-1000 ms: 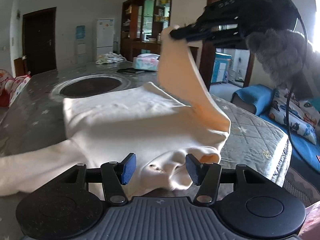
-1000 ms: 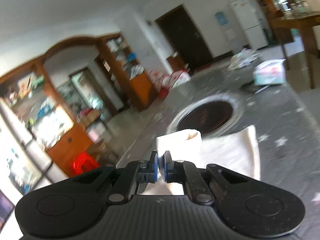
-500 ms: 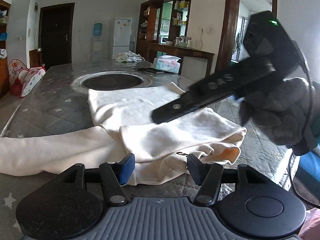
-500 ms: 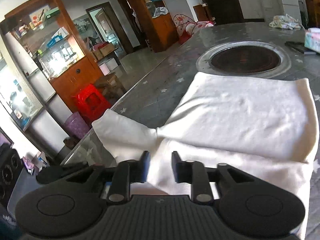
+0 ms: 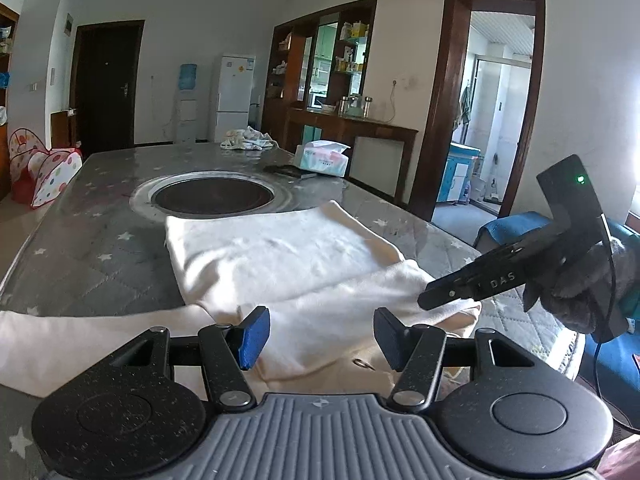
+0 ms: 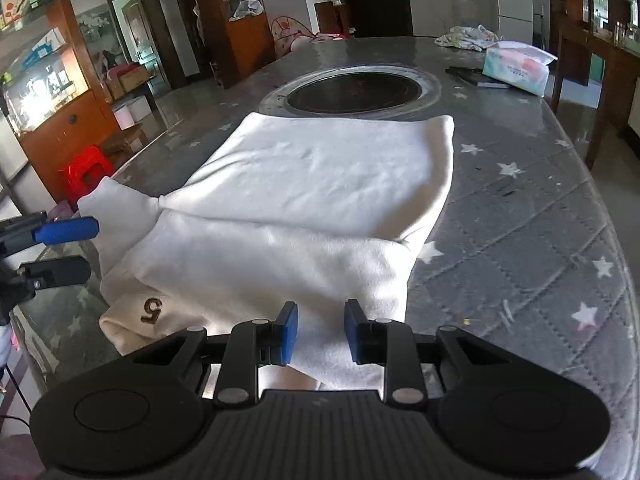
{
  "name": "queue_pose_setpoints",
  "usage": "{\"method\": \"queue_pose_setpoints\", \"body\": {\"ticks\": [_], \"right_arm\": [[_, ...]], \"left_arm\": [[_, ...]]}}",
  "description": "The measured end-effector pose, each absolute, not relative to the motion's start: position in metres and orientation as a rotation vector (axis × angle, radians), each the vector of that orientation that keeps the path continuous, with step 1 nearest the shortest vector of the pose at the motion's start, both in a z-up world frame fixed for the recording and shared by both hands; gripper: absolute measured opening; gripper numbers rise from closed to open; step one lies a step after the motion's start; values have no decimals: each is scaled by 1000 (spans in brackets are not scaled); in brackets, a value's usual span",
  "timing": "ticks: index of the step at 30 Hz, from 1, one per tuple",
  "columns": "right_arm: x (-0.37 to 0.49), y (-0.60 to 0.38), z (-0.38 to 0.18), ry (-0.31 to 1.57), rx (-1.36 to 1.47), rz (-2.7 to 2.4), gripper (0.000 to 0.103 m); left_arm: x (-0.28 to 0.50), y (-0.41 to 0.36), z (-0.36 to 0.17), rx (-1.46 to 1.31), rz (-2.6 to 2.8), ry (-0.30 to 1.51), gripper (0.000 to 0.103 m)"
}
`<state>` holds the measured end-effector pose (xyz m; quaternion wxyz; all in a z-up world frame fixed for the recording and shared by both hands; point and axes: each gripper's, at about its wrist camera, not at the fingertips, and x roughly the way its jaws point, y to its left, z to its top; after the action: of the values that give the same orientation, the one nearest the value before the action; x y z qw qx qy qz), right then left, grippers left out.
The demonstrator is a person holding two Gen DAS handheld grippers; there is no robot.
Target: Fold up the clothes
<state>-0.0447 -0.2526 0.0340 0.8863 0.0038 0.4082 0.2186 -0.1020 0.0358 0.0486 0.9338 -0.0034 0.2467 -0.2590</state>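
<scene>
A cream sweatshirt (image 5: pixel 280 256) lies flat on the grey star-patterned table (image 5: pixel 92 252), with one sleeve folded across its body (image 6: pixel 280 256). The other sleeve (image 5: pixel 60 340) trails off to the left. A dark "5" mark (image 6: pixel 152 310) shows near the collar end. My left gripper (image 5: pixel 320 334) hovers open over the near edge of the garment and holds nothing. The right wrist view shows it at the left edge (image 6: pixel 72 250). My right gripper (image 6: pixel 317 332) is open with a narrow gap, low over the folded sleeve's near edge. A gloved hand (image 5: pixel 588 280) holds it at the garment's right side (image 5: pixel 426 300).
A round dark recess (image 5: pixel 214 198) sits in the table beyond the garment. Farther back lie a tissue pack (image 5: pixel 324 158), a dark flat object (image 5: pixel 288 171) and a crumpled cloth (image 5: pixel 248 142). The table edge drops off at right toward a blue sofa (image 5: pixel 508 228). A red stool (image 6: pixel 86 172) stands left.
My right gripper carried the raised sleeve down across the body, opened and let it go, then sank to the garment's right edge. The left gripper stayed open, shifting only slightly.
</scene>
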Motion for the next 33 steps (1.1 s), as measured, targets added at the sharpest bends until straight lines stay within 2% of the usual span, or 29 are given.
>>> {"method": "queue_pose_setpoints", "body": {"ticks": [6, 9, 14, 17, 19, 21, 26, 33], "right_arm": [[-29, -251, 49, 757, 32, 451, 25], [-11, -251, 40, 766, 38, 430, 25], [-8, -257, 27, 783, 47, 408, 25], [-15, -251, 32, 761, 5, 416, 28], [-20, -246, 34, 753, -38, 429, 36], [-25, -237, 33, 750, -102, 447, 40], [-40, -210, 31, 732, -238, 497, 42], [-48, -155, 27, 706, -351, 608, 43]], "left_arm": [[-81, 25, 40, -17, -534, 543, 59], [-72, 18, 31, -17, -552, 560, 52], [-64, 14, 15, -17, -543, 613, 52], [-62, 18, 8, -23, -532, 630, 52], [-66, 21, 11, -31, -531, 627, 52], [-70, 27, 12, -41, -523, 623, 52], [-79, 48, 21, -51, -442, 592, 56], [-87, 99, 29, -101, -227, 573, 56]]}}
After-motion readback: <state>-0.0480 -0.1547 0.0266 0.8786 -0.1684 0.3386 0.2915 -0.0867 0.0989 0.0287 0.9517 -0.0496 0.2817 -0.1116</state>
